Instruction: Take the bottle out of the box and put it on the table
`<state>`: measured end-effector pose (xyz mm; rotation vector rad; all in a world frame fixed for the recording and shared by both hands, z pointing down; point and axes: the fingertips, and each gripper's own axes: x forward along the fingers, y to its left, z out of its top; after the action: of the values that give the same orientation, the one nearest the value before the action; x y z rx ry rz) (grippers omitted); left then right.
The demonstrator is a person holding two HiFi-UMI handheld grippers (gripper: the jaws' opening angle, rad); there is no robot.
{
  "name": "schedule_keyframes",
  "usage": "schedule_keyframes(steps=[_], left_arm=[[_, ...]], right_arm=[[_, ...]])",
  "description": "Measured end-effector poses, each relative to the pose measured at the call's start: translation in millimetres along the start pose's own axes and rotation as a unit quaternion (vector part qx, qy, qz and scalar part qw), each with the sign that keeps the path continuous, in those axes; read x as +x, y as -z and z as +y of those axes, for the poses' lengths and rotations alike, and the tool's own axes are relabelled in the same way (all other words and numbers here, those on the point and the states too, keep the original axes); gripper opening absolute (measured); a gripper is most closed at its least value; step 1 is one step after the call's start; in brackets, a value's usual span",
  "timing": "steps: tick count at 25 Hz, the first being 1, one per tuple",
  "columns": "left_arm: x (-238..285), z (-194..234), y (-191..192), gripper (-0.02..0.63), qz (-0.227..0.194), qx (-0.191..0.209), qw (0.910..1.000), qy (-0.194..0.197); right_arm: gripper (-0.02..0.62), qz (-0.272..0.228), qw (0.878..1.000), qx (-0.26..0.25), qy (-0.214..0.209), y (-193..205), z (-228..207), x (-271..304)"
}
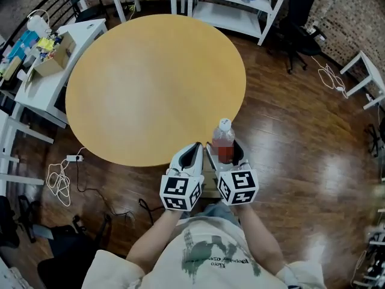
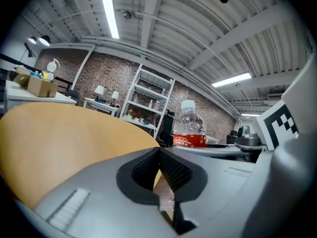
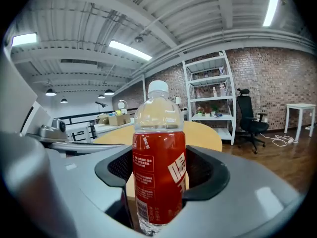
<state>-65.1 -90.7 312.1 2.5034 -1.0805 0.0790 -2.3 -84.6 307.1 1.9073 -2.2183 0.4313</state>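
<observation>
A clear bottle [image 1: 224,142] with a red label and a white cap stands upright between the jaws of my right gripper [image 1: 224,153], which is shut on its labelled body [image 3: 158,172]. It hangs just off the near right edge of the round wooden table [image 1: 150,83]. Close on its left is my left gripper [image 1: 195,149], with its pads [image 2: 171,170] pressed together and nothing visible between them. The left gripper view shows the bottle [image 2: 188,130] beyond that gripper's right jaw. A pale cardboard strip [image 1: 209,159] shows between the two grippers; the box itself is hidden.
A white desk [image 1: 36,89] with a cardboard box and clutter stands left of the table. White shelving [image 1: 234,11] and a black office chair [image 1: 296,38] are at the back. Cables [image 1: 59,180] lie on the wooden floor.
</observation>
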Motion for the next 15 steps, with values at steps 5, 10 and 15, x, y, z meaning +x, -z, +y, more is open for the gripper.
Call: schedule_keyframes(steps=[5, 10, 15], left_arm=[[-24, 47, -23, -0.003, -0.021, -0.008, 0.9991, -0.036], [-43, 93, -35, -0.003, -0.030, -0.011, 0.9969, -0.072], [-63, 136, -36, -0.003, -0.026, -0.013, 0.9938, -0.107]], right_arm=[[0.305, -0.028, 0.999, -0.018, -0.034, -28, 48, 34], [0.305, -0.037, 0.997, -0.028, -0.066, -35, 92, 69], [0.305, -0.038, 0.995, -0.030, -0.090, -31, 128, 101]])
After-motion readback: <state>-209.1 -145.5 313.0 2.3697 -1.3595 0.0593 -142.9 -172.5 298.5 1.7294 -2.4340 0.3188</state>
